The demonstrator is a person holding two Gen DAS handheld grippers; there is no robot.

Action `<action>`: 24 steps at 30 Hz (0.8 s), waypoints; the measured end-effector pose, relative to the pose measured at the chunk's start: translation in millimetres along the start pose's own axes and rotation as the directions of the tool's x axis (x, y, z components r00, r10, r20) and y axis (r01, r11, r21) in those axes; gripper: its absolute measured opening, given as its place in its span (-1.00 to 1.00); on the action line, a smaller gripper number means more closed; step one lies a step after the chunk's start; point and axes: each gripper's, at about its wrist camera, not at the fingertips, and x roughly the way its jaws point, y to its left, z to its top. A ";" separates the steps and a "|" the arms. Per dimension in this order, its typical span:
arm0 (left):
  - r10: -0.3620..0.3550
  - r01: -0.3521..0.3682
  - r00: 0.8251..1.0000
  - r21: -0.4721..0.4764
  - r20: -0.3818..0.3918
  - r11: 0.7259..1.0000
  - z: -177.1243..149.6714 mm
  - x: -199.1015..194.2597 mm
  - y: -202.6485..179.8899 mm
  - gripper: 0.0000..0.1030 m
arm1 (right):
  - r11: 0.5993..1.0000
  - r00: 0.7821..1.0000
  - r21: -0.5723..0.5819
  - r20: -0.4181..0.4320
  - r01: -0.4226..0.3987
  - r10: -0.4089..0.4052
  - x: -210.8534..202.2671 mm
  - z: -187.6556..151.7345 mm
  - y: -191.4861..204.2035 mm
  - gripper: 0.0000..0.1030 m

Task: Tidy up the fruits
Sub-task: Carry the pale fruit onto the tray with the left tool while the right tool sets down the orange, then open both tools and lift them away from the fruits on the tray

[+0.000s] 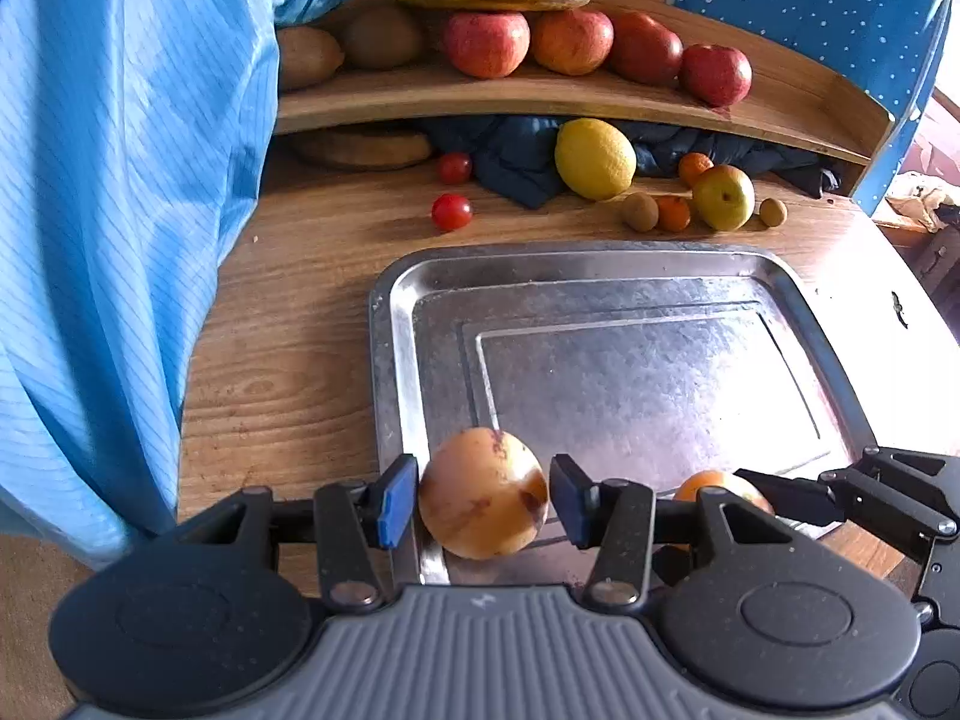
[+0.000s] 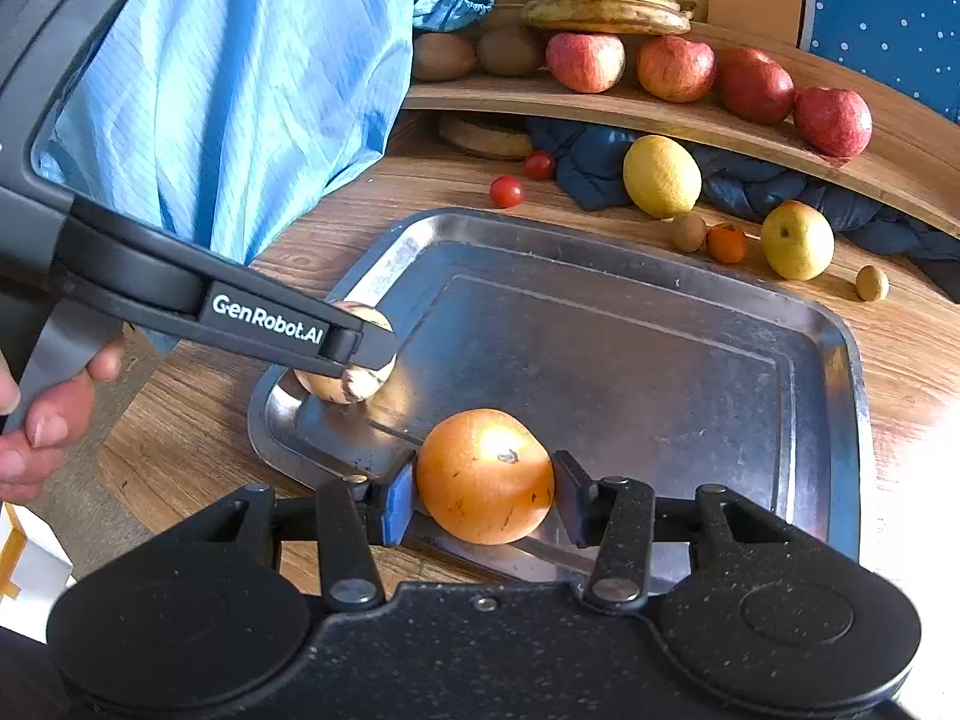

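Note:
My left gripper (image 1: 483,501) is shut on a pale yellow-brown fruit (image 1: 483,501) at the near left corner of the steel tray (image 1: 630,276). It also shows in the right wrist view (image 2: 360,354), its fruit (image 2: 336,387) touching the tray. My right gripper (image 2: 485,495) is shut on an orange round fruit (image 2: 485,477) at the tray's near rim (image 2: 600,240). That fruit shows partly hidden in the left wrist view (image 1: 714,483).
Beyond the tray on the wooden table lie a lemon (image 1: 594,159), a yellow-green apple (image 1: 723,198), two cherry tomatoes (image 1: 451,211), small oranges and brown fruits. A wooden shelf (image 1: 540,96) holds red apples, kiwis and bananas. Blue cloth (image 1: 120,180) hangs at left.

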 end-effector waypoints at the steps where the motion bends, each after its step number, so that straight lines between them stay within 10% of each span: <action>1: -0.001 0.001 1.000 0.006 0.004 1.000 0.3 -0.9 -0.2 0.01 | 1.000 1.000 0.002 0.001 0.001 -0.001 -0.5 -0.3 -0.1 -0.04; 9: -0.015 0.014 1.000 0.025 0.009 1.000 -0.1 -4.6 -1.0 0.08 | 1.000 1.000 0.004 0.006 0.000 0.000 -6.8 -1.5 3.8 0.17; 24: 0.013 -0.020 0.998 0.115 0.068 0.993 -19.2 -34.6 -2.9 0.93 | 0.998 0.998 0.036 0.010 0.055 -0.055 -27.2 -6.7 7.4 0.96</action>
